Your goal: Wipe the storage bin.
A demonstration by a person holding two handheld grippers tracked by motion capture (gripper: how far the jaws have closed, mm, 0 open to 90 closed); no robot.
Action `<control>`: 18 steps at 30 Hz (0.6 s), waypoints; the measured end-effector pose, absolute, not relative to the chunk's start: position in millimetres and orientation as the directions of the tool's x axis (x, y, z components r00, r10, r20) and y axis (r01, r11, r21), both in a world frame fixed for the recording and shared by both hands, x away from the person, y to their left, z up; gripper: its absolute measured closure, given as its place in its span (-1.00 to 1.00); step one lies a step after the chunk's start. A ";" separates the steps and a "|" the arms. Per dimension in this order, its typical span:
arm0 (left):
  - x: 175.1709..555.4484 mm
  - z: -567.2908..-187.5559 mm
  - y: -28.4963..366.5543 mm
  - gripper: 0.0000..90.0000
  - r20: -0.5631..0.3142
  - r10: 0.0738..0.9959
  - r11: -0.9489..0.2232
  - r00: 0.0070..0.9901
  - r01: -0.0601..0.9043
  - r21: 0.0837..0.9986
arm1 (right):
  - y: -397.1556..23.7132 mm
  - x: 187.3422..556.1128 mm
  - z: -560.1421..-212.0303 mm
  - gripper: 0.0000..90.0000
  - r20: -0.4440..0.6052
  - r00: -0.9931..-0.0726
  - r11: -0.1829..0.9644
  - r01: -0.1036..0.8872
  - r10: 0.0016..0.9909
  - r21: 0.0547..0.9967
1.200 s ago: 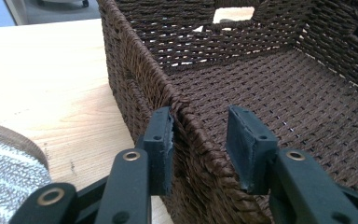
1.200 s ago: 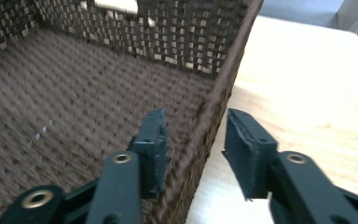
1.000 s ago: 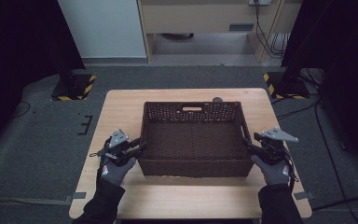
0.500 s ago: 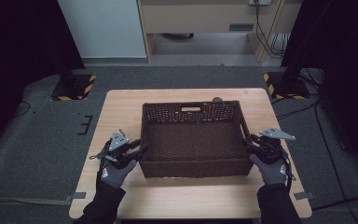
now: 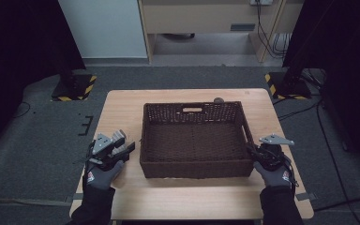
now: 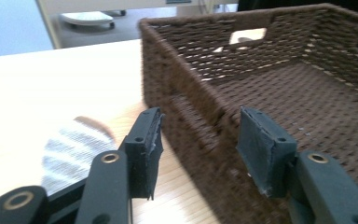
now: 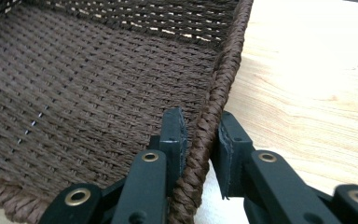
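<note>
Right tool (image 7: pixel 200 140) pinches the basket (image 5: pixel 192 140) rim; left tool (image 6: pixel 198 144) stands spread at the other wall.

The right tool's jaws, just closing, press on the braided rim of the right wall. The left tool's jaws, just opening, straddle the left wall without pressing it. The basket sits at the middle of the desk (image 5: pixel 122 112), a gloved hand at either side.
</note>
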State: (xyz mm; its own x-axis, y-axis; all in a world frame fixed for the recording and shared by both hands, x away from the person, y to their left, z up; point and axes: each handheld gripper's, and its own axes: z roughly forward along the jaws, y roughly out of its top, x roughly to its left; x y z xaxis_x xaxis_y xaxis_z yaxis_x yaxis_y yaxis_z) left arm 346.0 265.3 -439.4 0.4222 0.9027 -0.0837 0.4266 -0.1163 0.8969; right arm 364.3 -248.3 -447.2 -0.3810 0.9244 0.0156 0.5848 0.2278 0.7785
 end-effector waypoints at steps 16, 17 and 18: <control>349.8 -480.2 309.4 -0.14 -0.046 0.944 -0.145 0.326 0.537 0.831 | -245.4 356.0 -446.4 0.15 -0.001 -0.383 0.238 0.573 0.924 0.784; 351.5 -483.8 309.3 -0.14 -0.046 0.943 -0.150 0.330 0.543 0.826 | -245.3 357.2 -445.3 0.11 -0.005 -0.382 0.237 0.565 0.924 0.790; 352.6 -486.0 309.2 -0.14 -0.048 0.942 -0.152 0.331 0.549 0.822 | -245.6 358.3 -443.9 0.08 -0.007 -0.376 0.233 0.558 0.926 0.797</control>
State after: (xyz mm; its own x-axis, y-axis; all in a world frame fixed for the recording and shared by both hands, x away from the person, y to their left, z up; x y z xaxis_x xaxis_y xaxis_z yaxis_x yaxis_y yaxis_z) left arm 352.6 309.2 -486.0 0.3315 0.9423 -0.0476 0.5489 -0.1516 0.8220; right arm 358.3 -245.6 -443.9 -0.3763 0.9265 -0.0070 0.5579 0.2326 0.7967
